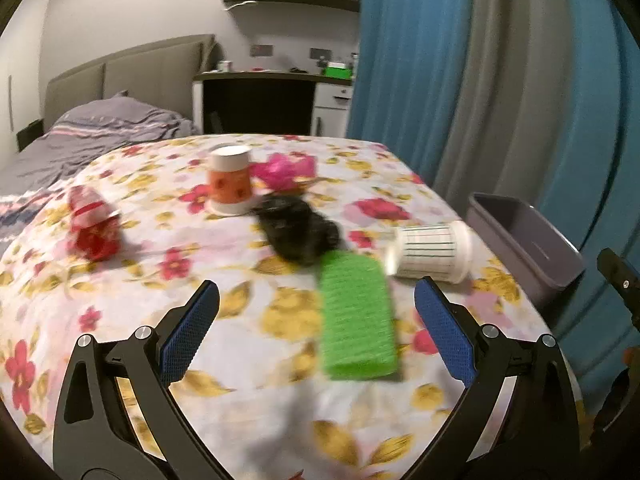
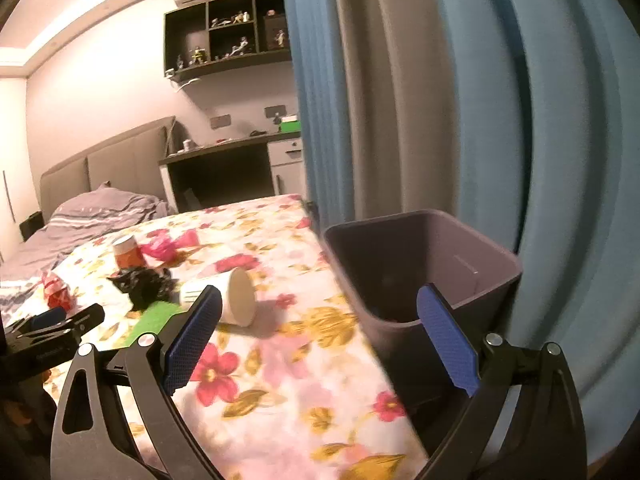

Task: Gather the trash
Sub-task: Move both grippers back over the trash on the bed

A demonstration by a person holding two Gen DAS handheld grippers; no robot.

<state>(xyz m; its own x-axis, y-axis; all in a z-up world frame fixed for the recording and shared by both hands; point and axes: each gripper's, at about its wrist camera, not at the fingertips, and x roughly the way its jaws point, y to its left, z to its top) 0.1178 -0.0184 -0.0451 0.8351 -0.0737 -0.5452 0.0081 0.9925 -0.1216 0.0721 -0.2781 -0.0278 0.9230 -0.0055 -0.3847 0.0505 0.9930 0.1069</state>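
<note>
The left gripper (image 1: 316, 320), jaws apart and empty, frames the flat green scrubbing sponge (image 1: 358, 316) for pickup, while the right gripper (image 2: 320, 336), equally spread, hangs beside the grey plastic bin (image 2: 496, 264).

Blue-grey curtain (image 2: 440, 100), bed (image 1: 80, 136), desk (image 1: 272, 80), wall shelf (image 2: 228, 36).

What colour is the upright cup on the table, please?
Orange with a white rim, the upright cup shows best in the left wrist view.

Left gripper (image 1: 316, 304), black forked arms, blue textured pads (image 1: 188, 332), silver screws
</note>
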